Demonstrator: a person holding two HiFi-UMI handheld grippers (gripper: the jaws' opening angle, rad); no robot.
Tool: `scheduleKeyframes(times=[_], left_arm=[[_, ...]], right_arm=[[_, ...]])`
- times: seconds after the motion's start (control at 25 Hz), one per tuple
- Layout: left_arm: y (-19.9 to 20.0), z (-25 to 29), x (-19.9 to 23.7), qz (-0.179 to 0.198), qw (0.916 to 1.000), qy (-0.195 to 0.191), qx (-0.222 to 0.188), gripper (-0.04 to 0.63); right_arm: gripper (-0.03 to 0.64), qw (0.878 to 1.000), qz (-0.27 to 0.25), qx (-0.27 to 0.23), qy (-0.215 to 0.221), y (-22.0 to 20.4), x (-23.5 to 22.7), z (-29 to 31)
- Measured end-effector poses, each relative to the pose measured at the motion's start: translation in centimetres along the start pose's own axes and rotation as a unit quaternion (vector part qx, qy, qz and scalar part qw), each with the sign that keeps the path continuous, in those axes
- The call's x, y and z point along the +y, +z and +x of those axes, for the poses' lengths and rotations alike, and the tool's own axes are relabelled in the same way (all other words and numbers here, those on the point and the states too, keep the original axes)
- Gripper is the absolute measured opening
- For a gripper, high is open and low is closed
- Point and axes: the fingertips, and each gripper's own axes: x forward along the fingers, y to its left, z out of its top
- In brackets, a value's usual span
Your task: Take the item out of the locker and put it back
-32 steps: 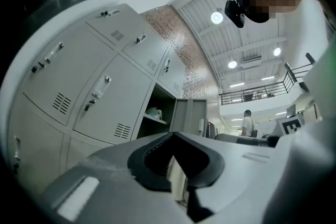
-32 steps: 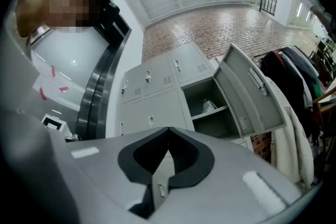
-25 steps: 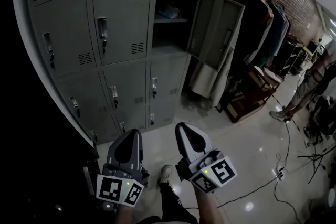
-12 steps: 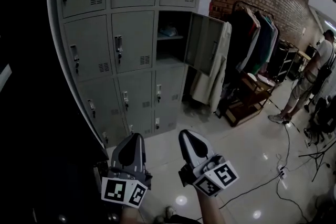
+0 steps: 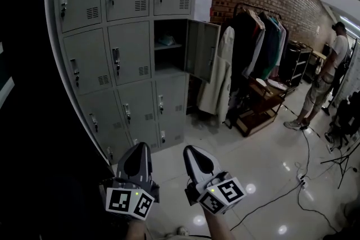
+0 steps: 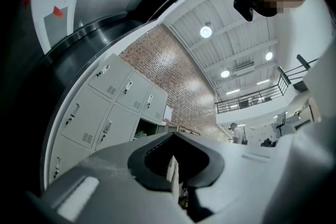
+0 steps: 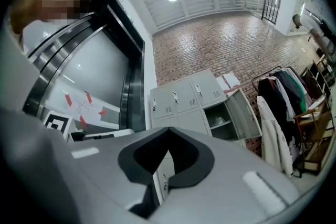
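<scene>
A grey bank of lockers [image 5: 112, 48] stands ahead on the left. One compartment [image 5: 169, 45] is open, its door [image 5: 201, 50] swung out to the right. A pale item [image 5: 166, 40] lies on the shelf inside, too small to make out. Both grippers hang low in the head view, well short of the lockers. My left gripper [image 5: 139, 146] and right gripper [image 5: 189, 149] are shut with nothing between their tips. The right gripper view shows the open compartment [image 7: 220, 118] past its closed tips [image 7: 168, 128]. In the left gripper view the closed tips [image 6: 173, 135] hide most of that compartment.
A clothes rack with dark coats [image 5: 256, 36] and a white coat [image 5: 219, 81] stands right of the open door. A low wooden trolley [image 5: 261, 107] sits below it. A person [image 5: 326, 76] stands at far right. Cables [image 5: 304, 177] trail over the glossy floor.
The head view has tilted up, so the lockers show more fully and farther off. Both grippers stay low and shut. The shoe between them has left the view.
</scene>
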Motion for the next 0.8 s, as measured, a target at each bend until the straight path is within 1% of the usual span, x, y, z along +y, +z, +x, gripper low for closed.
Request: scheduleKeyframes(times=[0.12,0.28,0.48,0.64,0.8], left_arm=[[0.2,0.0,-1.0,0.001,1.0,-0.001,-0.003,0.005],[0.2,-0.2,-0.9,-0.001,1.0,0.006,-0.006,0.005],[0.8,-1.0,-1.5,0.019,0.9997,0.007,-0.011,0.005],[0.1,-1.1,-1.5,0.012,0.9999,0.009,-0.004,0.005],[-0.6,-1.0,-1.8,0.006,1.0,0.004,0.004,0.005]], right_arm=[[0.003,1.0,-0.005,0.002,0.002,0.5,0.0,-0.6],[0.002,1.0,-0.017,0.006,0.001,0.4,-0.1,-0.9],[0.002,1.0,-0.013,0.004,0.006,0.6,0.0,-1.3],[0.002,1.0,-0.016,0.01,0.017,0.1,0.6,-1.0],[0.002,0.999,-0.04,0.015,0.021,0.1,1.0,-0.6]])
